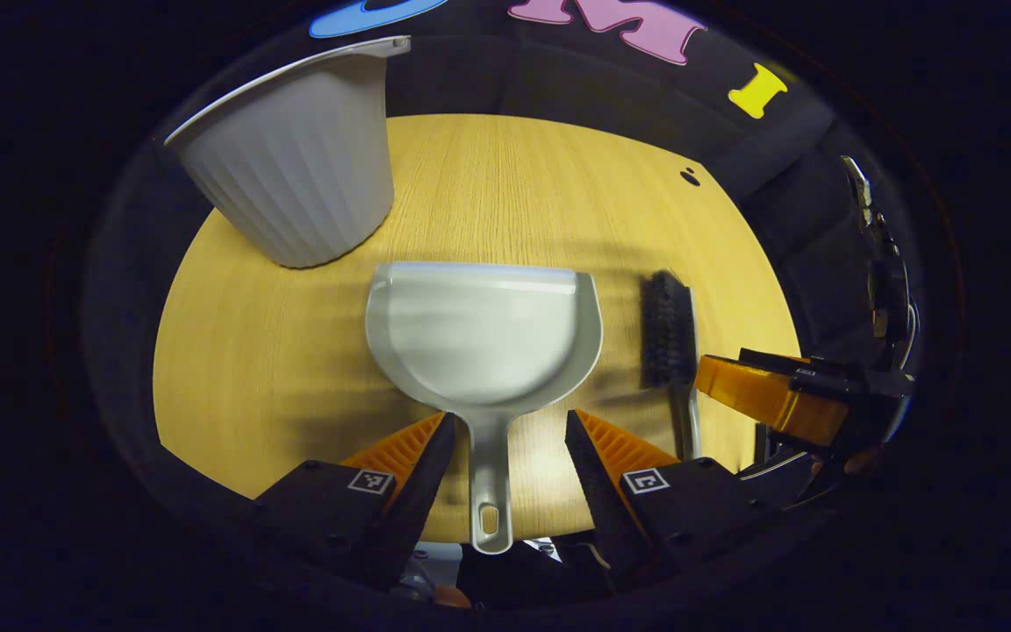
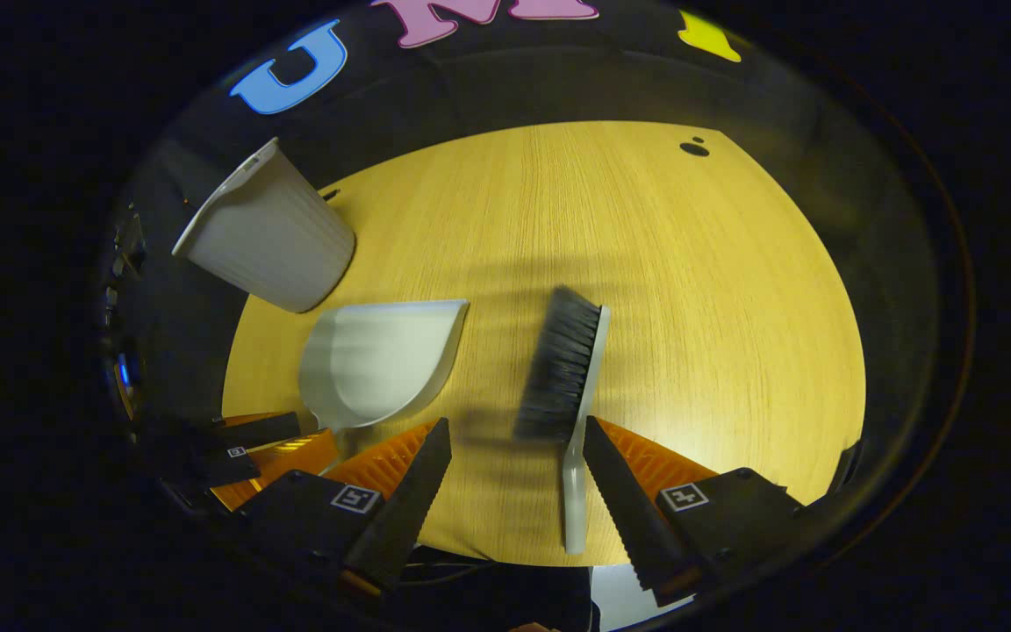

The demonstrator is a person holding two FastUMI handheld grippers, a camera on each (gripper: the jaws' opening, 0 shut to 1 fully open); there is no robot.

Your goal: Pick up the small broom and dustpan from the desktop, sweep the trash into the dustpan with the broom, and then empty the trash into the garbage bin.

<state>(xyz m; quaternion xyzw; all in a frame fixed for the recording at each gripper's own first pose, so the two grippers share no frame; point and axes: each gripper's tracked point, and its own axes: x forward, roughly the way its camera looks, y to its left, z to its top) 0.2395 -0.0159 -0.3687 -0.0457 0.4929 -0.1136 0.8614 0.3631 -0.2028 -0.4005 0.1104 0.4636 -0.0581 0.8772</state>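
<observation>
We judge the task to be at its first step: neither tool is lifted yet. In the left gripper view, the left gripper (image 1: 505,439) stands wide apart, its fingers on either side of the handle of the dustpan (image 1: 483,329) without touching it; the dustpan lies flat on the desktop (image 1: 514,193). In the right gripper view, the right gripper (image 2: 514,474) is likewise spread wide, with the handle of the broom (image 2: 569,386) lying just inside its right finger; we cannot tell whether that finger touches it. The garbage bin (image 1: 295,167) stands at the far left of the desktop, near the dustpan. Grasping, sweeping and emptying all remain. We can make out no trash on the lit wood; a small dark mark (image 2: 695,147) near the far edge is too small to identify. The bin's interior is hidden, and the desktop's near edge is cut off behind the fingers.
</observation>
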